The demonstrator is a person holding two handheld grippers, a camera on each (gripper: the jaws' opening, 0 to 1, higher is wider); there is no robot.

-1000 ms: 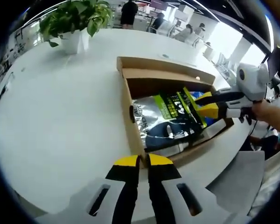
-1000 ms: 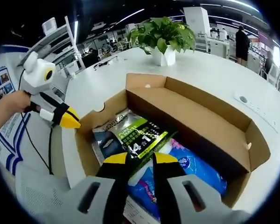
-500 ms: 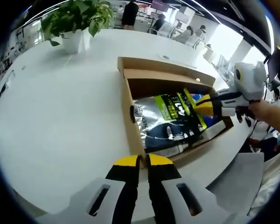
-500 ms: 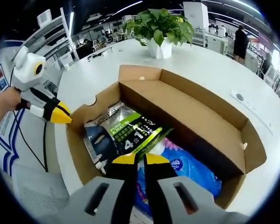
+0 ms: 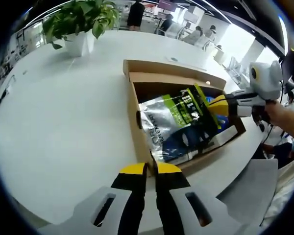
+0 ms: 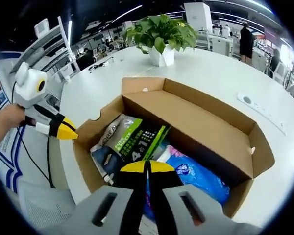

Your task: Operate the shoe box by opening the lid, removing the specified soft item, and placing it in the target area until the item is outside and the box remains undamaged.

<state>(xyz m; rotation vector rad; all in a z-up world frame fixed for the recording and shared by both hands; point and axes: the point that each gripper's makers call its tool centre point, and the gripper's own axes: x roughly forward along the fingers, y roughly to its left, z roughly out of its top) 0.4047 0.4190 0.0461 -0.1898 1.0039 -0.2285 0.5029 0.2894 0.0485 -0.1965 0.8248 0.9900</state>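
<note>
An open cardboard shoe box (image 5: 133, 100) lies on a white table (image 5: 59, 122). A silver, green and black soft pouch (image 5: 179, 122) stands tilted up in it, its far edge raised. My right gripper (image 5: 220, 104) comes in from the right, shut on that edge. In the right gripper view my right gripper (image 6: 147, 166) is shut on the pouch (image 6: 132, 142), which lies over a blue pack (image 6: 196, 174) inside the box (image 6: 210, 129). My left gripper (image 5: 150, 169) is shut with nothing in it, just outside the box's near corner. That left gripper (image 6: 64, 130) hangs beside the box's end wall.
A potted plant (image 5: 81, 22) stands on the far part of the table, also seen as the plant (image 6: 159, 34) beyond the box. A socket plate (image 6: 250, 100) sits in the table top. People and desks fill the background. A grey chair (image 5: 250, 188) is beside the table's edge.
My right gripper's jaws came together on the pouch's edge, then rose. The pouch has tipped up out of its flat lie in the box. My left gripper has stayed put.
</note>
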